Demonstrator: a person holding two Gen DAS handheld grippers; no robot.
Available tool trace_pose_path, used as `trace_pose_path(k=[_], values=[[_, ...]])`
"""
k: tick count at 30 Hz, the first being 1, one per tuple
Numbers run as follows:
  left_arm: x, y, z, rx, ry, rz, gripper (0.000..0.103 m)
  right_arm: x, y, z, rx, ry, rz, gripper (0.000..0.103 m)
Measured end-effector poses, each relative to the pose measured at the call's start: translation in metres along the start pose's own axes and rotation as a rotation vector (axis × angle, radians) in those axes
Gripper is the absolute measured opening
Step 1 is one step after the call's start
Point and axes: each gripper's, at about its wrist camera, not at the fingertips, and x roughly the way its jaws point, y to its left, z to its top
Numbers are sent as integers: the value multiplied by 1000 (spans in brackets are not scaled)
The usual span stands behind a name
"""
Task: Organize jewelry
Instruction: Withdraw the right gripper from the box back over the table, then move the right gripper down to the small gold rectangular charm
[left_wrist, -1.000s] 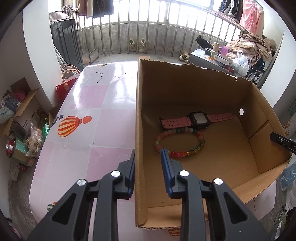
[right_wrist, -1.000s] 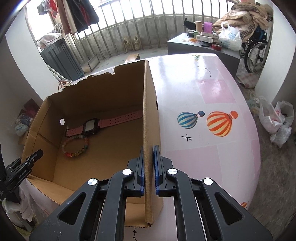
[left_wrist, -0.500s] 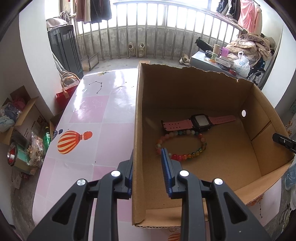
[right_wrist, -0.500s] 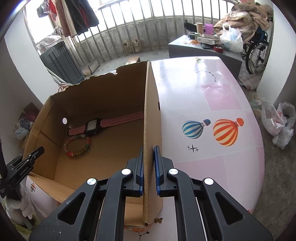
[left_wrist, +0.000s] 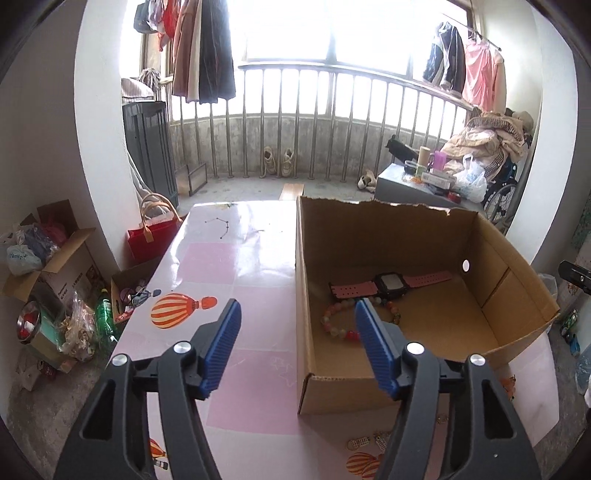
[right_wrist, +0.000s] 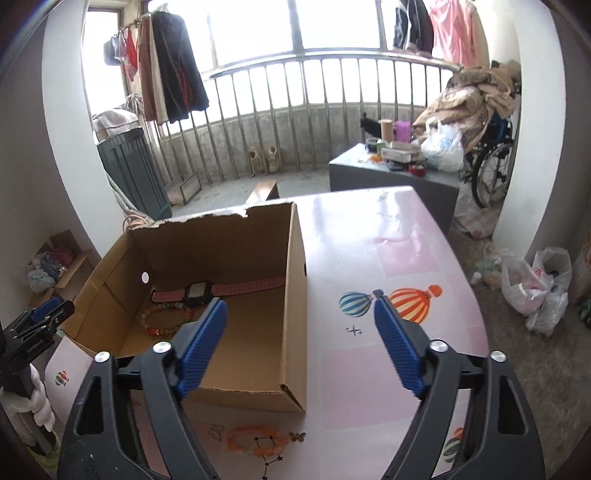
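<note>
A pink tabletop (left_wrist: 236, 266) printed with balloons stands in a cluttered room before a railed window. An open cardboard box (left_wrist: 491, 258) sits on it, holding a pink watch (left_wrist: 391, 285) and a beaded bracelet (left_wrist: 334, 325). The left gripper (left_wrist: 297, 326) and right gripper (right_wrist: 300, 323) are both opening, wide, empty, each straddling a box wall untouched. By the tabletop's near edge lies an orange bracelet (right_wrist: 256, 440) beside what may be small charms (left_wrist: 364, 441), partly hidden.

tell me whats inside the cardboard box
Inside the cardboard box: a pink-strapped watch and a multicoloured bead bracelet. The near wall hides the floor strip just behind it.
</note>
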Motion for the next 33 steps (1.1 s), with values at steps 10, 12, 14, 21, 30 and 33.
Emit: trace_pose_path(k=[10, 12, 14, 21, 30, 33], values=[[-32, -1, -29, -2, -20, -155, 76, -46, 16, -14, -119, -84, -90, 95], [-35, -2, -34, -6, -13, -166, 76, -59, 12, -19, -81, -184, -88, 95], [-37, -3, -40, -7, -13, -161, 77, -50, 11, -27, -90, -146, -52, 95], [-40, -3, -65, 38, -17, -97, 77, -50, 27, -51, -137, -114, 39, 95], [-32, -17, -98, 134, 19, -130, 77, -49, 72, -77, -142, -155, 199, 86], [-23, -19, -106, 149, 55, -151, 68, -33, 91, -82, -171, -86, 253, 70]])
